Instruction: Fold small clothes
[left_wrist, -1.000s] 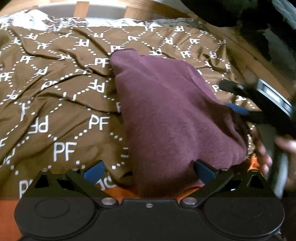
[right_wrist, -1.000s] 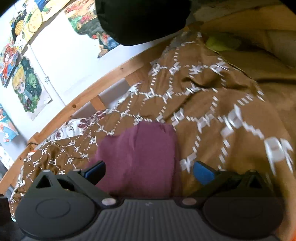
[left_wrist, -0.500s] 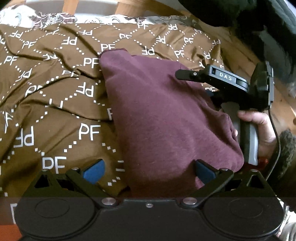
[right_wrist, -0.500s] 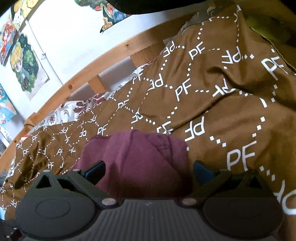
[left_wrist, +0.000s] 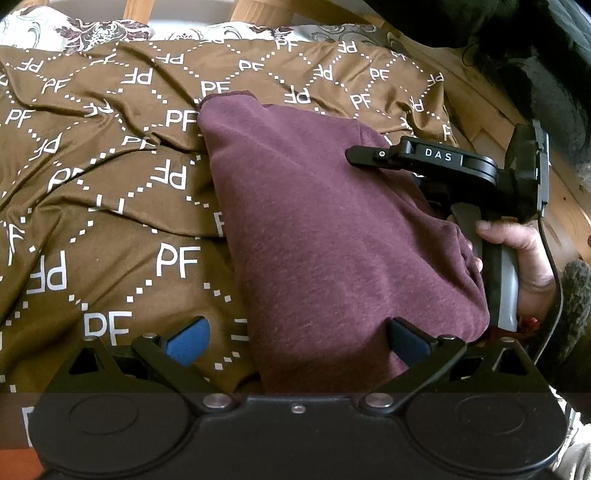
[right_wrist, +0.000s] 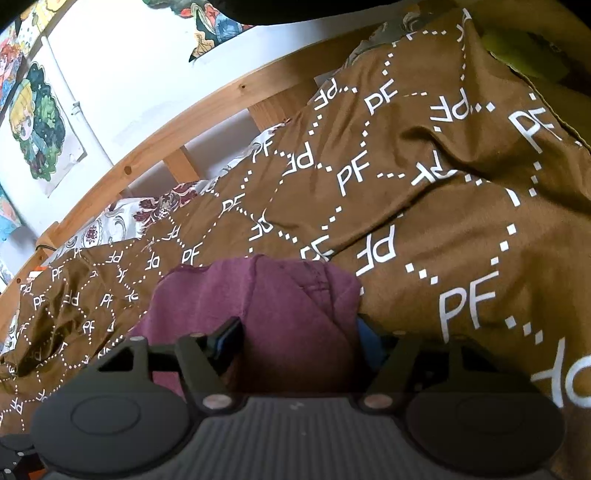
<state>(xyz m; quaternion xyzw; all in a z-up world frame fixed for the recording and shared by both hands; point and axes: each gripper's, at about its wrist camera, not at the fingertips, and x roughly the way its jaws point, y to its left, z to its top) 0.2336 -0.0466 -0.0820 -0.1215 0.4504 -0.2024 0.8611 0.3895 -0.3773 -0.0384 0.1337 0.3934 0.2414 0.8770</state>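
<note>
A folded maroon garment (left_wrist: 325, 236) lies on the brown bedcover (left_wrist: 110, 206) printed with white PF letters. My left gripper (left_wrist: 295, 341) is open at the garment's near edge, its right finger against the cloth and its left finger over the bedcover. My right gripper (right_wrist: 295, 341) has narrowed its jaws around a bunched fold of the maroon garment (right_wrist: 266, 295). It also shows in the left wrist view (left_wrist: 461, 173), at the garment's right side, held by a hand.
A wooden bed rail (right_wrist: 177, 125) runs behind the bedcover, with a white wall and cartoon posters (right_wrist: 37, 125) beyond. A floral sheet (left_wrist: 92, 29) shows at the far edge. A yellow-green object (right_wrist: 524, 55) lies at the far right.
My right gripper has moved in over the garment's right side and its jaws have closed in on a fold of it. The left gripper has edged slightly forward.
</note>
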